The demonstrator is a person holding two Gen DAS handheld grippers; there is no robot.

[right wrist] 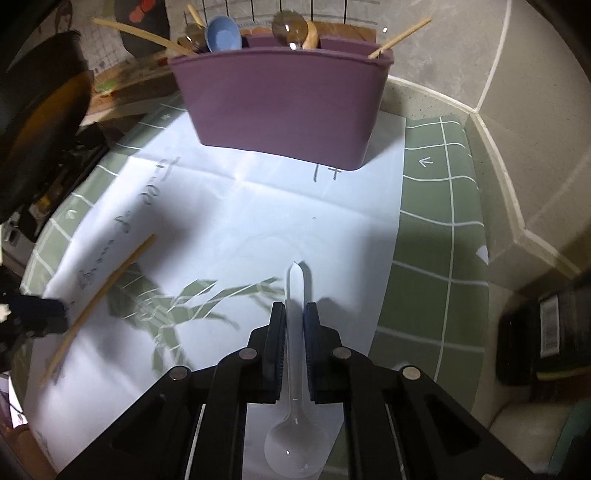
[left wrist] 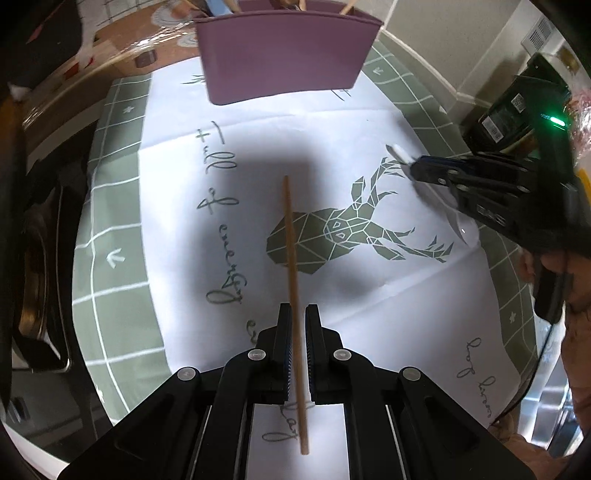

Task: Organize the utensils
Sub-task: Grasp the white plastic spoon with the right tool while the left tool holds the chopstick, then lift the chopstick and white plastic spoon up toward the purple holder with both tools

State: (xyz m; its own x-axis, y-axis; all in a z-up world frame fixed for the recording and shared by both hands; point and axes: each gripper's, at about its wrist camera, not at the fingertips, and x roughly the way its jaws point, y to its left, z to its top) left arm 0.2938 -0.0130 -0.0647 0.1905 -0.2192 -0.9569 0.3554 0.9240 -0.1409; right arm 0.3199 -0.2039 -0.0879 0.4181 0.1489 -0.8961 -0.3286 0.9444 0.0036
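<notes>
1. The left tool [left wrist: 298, 314] is pinching a wooden chopstick [left wrist: 292, 280]. The stick runs lengthwise between the two pads, with its far end sticking out over the mat and its near end poking back under the tool.
2. The right tool [right wrist: 295, 312] is clamped on a clear plastic spoon [right wrist: 295, 406], gripping the handle. The bowl sits back toward the camera and the handle tip points ahead.
3. In the left wrist view you can see the right tool off to the right, with the spoon handle's pale tip poking out of it over the deer's antlers.
4. The purple utensil holder [right wrist: 284, 107] stands at the far end of the mat. It already has stuff in it: a blue spoon [right wrist: 221, 35], a clear spoon [right wrist: 290, 29] and a few wooden sticks leaning out.
5. All of this is on a white mat [left wrist: 332, 155] with a green deer print, handwriting-style text and a green checked border, spread over the desk [right wrist: 491, 206].
6. A hand [left wrist: 576, 291] holds the right tool's grip at the right edge of the left view.
</notes>
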